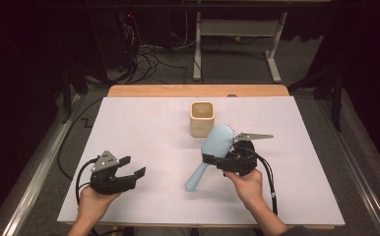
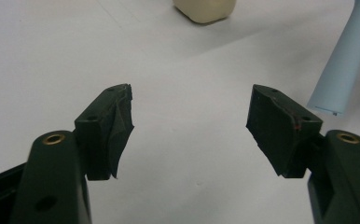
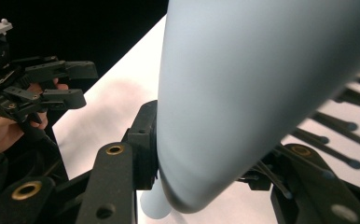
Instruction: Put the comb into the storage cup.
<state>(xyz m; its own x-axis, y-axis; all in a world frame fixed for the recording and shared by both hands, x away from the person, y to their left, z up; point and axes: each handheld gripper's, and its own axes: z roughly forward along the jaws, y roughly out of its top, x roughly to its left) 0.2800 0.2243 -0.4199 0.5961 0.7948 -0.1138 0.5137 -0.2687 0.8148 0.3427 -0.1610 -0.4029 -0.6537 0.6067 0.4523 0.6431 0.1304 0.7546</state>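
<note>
Hairbrush: the light blue hairbrush (image 1: 212,150) sits clamped in the right gripper (image 1: 226,160) at the lower part of its head, handle slanting down and away toward the left gripper, tip near the sheet.
Hidden: in the right gripper view the brush head (image 3: 243,93) covers the far table; bristles (image 3: 336,126) poke out at the right, partly blurred.
Right gripper: jaws closed on the brush.
Left gripper: the left gripper (image 1: 131,173), well apart from the brush, has jaws spread wide with nothing between them.
Around: a cream cup (image 1: 202,118) stands just beyond the brush head, on the white sheet (image 1: 143,123).
Writing: none readable.
</note>
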